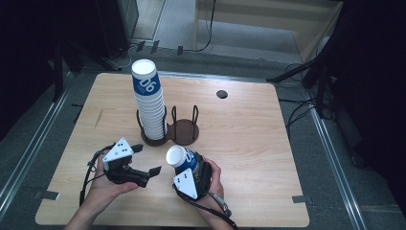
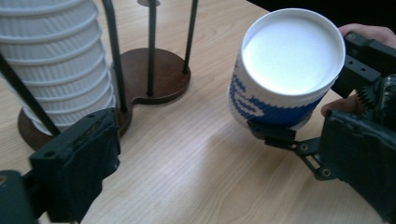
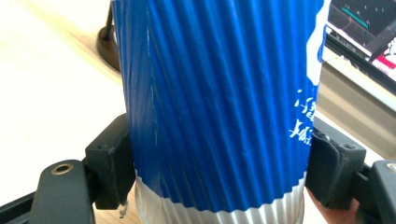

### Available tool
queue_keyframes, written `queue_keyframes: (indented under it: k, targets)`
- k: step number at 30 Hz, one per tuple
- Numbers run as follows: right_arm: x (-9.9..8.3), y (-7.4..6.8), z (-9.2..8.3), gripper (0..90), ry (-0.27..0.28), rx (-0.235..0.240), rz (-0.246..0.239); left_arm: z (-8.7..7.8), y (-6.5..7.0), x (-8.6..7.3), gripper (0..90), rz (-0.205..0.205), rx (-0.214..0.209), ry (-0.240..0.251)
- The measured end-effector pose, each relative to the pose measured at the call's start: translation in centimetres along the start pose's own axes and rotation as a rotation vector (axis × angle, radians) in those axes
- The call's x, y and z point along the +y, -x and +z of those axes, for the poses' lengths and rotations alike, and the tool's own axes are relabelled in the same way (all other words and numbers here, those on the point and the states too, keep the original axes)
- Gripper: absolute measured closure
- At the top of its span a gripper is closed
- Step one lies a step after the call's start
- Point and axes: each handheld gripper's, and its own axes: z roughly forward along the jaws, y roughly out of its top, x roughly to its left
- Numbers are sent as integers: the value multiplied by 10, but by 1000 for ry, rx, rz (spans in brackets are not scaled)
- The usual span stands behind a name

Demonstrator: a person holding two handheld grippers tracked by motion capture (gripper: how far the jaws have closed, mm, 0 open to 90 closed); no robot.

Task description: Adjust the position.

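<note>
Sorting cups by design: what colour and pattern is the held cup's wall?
Blue with fine vertical ribs, white print and a white band at one end on the cup; clearest in the right gripper view.

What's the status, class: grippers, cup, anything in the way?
Right gripper shut on cup, held above table. Left gripper open, empty. Stack fills one holder bay; other bay free. Nothing in the way.

cup stack [image 1: 149, 106] and rack posts [image 1: 184, 120] ahead, open tabletop [image 1: 249, 139] rightward

Pale wooden table [image 1: 249, 134], grey carpeted floor [image 1: 182, 24], black stand legs [image 1: 306, 72], dark surroundings, cable [image 1: 208, 28] trailing behind
</note>
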Motion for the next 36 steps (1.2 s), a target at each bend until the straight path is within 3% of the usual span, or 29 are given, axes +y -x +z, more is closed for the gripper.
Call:
queue_keyframes:
  k: [5, 15, 19, 26, 36]
  targets:
    - [2, -8, -1, 221, 14, 12, -59, 3, 7, 0, 47, 23, -40, -32]
    - [4, -20, -3, 222, 38, 38, -126, 10, 15, -1, 82, 71, -57, -75]
    - [5, -24, -5, 221, 46, 46, -140, 12, 18, -2, 136, 95, -60, -92]
    - [4, -32, -7, 221, 75, 79, -195, 12, 20, -3, 181, 109, -86, -117]
    - [3, -37, -8, 220, 88, 95, -231, 13, 19, -3, 235, 106, -117, -136]
